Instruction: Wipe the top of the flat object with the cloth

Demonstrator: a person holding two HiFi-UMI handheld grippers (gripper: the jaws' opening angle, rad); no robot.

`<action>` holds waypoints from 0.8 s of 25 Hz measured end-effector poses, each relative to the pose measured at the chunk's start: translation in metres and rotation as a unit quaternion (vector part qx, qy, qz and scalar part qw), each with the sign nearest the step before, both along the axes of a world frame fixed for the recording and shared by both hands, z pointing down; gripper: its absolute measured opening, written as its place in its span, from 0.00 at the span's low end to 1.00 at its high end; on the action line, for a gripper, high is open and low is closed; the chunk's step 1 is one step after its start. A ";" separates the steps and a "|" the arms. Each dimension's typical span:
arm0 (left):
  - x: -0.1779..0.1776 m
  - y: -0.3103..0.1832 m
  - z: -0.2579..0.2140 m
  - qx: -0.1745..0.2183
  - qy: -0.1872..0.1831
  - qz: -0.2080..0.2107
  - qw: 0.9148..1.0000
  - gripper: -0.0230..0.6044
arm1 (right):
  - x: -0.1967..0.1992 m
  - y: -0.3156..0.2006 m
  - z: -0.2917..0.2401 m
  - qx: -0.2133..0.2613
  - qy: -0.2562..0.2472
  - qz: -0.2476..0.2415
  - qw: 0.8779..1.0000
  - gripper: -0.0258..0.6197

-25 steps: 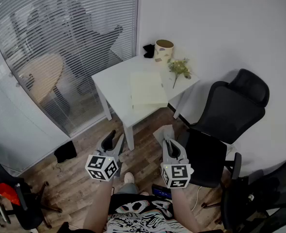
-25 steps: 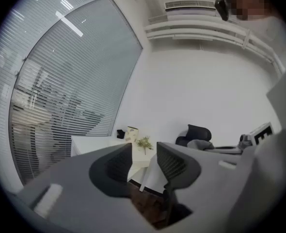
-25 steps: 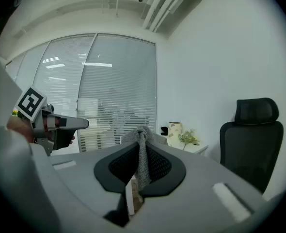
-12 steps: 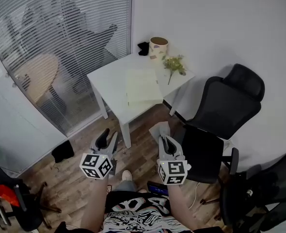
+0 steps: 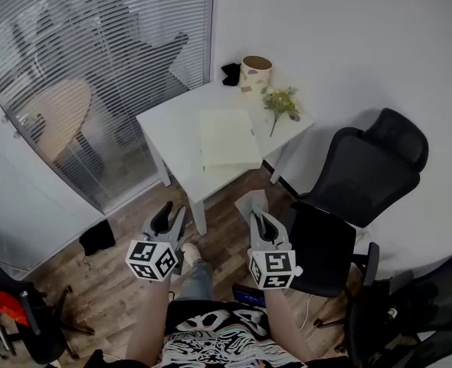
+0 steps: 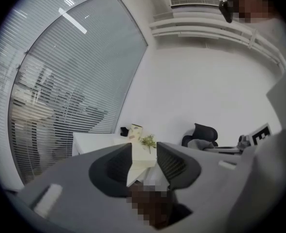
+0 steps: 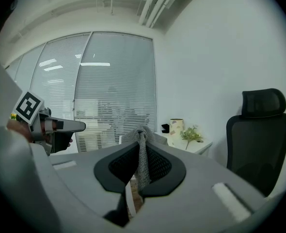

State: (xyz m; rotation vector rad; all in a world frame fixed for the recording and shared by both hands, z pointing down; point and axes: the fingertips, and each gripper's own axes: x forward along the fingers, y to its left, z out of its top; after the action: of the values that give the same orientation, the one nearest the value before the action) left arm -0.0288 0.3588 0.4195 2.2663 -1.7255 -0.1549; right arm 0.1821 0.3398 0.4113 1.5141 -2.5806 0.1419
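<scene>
At lower centre, the right gripper (image 5: 260, 219) pinches one grey knitted cloth (image 5: 252, 203), the left gripper (image 5: 170, 218) has its jaws apart, and one pale flat rectangular pad (image 5: 227, 138) lies on one white square table (image 5: 168, 125) above.

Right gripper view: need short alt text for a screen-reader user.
The right hand-held gripper is shut on a grey cloth, which bunches up above its jaws. Beyond it stands a white table with a cup and a flower sprig. A black office chair is at the right, window blinds behind.
</scene>
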 end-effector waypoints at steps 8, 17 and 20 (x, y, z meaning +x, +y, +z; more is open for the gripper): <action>-0.020 -0.129 0.024 -0.023 0.025 0.014 0.999 0.33 | -0.016 -0.119 0.025 -0.030 -0.004 0.016 0.999 0.07; -0.050 -0.305 0.052 -0.069 0.015 0.062 0.996 0.33 | -0.056 -0.281 0.048 -0.068 0.023 0.055 0.996 0.07; -0.058 -0.345 0.064 -0.080 0.015 0.078 0.994 0.33 | -0.074 -0.323 0.056 -0.074 0.033 0.059 0.995 0.07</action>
State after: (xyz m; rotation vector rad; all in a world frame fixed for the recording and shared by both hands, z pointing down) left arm -0.0867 0.0139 0.4838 2.2572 -1.4807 -0.0169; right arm 0.1081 0.0164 0.4675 1.5880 -2.3735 0.2852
